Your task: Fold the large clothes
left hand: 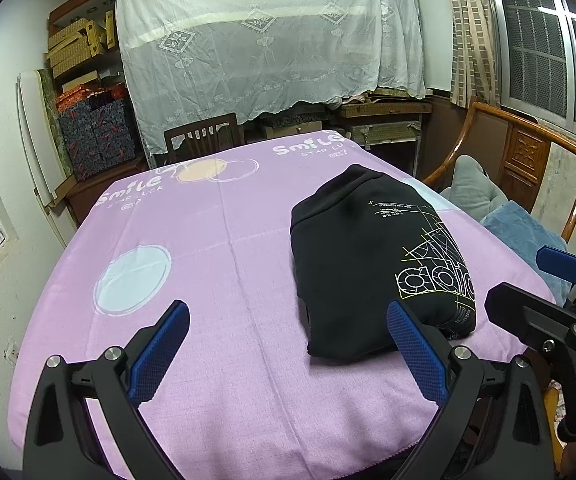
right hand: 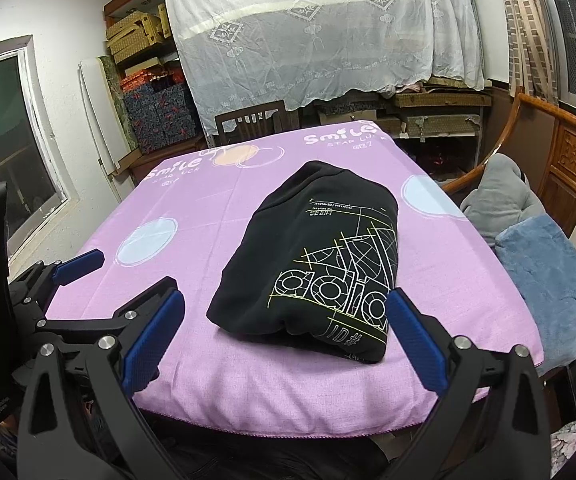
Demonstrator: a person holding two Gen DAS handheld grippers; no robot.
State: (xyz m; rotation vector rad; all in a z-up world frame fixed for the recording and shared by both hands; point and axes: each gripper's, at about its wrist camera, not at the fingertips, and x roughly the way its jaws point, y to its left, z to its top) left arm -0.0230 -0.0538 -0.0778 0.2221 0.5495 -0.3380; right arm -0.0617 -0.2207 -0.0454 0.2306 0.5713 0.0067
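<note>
A black garment (left hand: 371, 264) with a white and yellow line print lies folded into a compact bundle on the pink cloth-covered table (left hand: 216, 264), toward its right side. In the right wrist view the same black garment (right hand: 319, 264) sits just ahead of my fingers. My left gripper (left hand: 288, 344) is open above the table's near edge, left of the bundle, holding nothing. My right gripper (right hand: 284, 332) is open too, its fingers spread either side of the bundle's near end without touching it. The right gripper (left hand: 555, 276) shows at the right edge of the left wrist view.
A wooden chair (left hand: 204, 136) stands behind the table, below shelves draped with a white lace cloth (left hand: 268, 40). Boxes (left hand: 80, 40) are stacked at the back left. A wooden bench with grey and blue cushions (right hand: 543, 264) borders the table's right side.
</note>
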